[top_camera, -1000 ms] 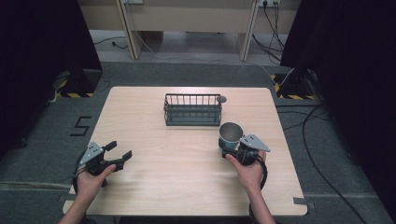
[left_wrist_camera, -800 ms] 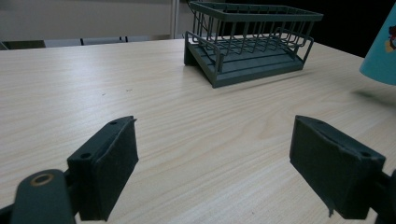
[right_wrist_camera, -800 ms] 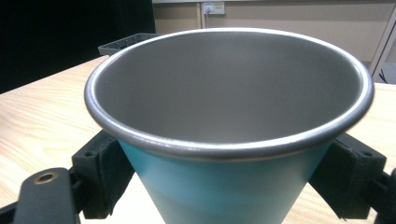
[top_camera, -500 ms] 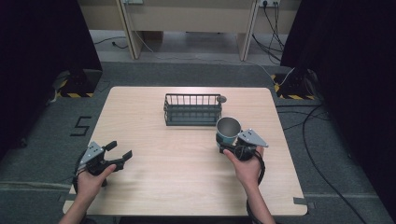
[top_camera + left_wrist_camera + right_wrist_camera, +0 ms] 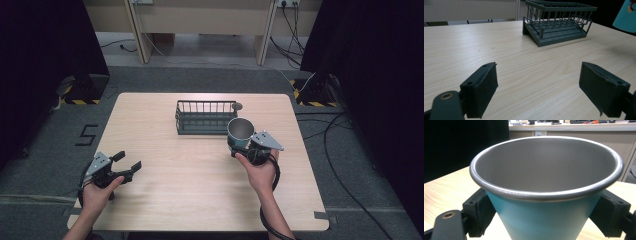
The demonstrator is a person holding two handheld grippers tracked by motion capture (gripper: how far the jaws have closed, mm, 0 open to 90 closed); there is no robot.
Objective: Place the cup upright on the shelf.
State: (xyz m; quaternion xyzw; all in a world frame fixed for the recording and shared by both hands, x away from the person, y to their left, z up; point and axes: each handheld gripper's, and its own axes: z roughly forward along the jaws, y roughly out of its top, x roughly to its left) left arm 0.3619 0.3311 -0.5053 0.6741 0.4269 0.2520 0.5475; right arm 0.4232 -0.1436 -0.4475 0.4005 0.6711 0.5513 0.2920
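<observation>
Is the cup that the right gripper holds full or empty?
Empty. The right gripper view looks into the cup and shows bare grey metal inside, though its bottom is out of sight. The right gripper clamps its teal wall.

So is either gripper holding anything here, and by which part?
The right gripper clamps the teal cup by its lower sides, below the rim. The left gripper is open, holding nothing.

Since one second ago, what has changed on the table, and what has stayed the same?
The right gripper, shut on the teal cup, has carried the cup a little away from the person, toward the near right corner of the wire rack. Nothing was newly gripped or released. The left gripper stays open and idle near the table's front left corner, and the rack has not moved.
</observation>
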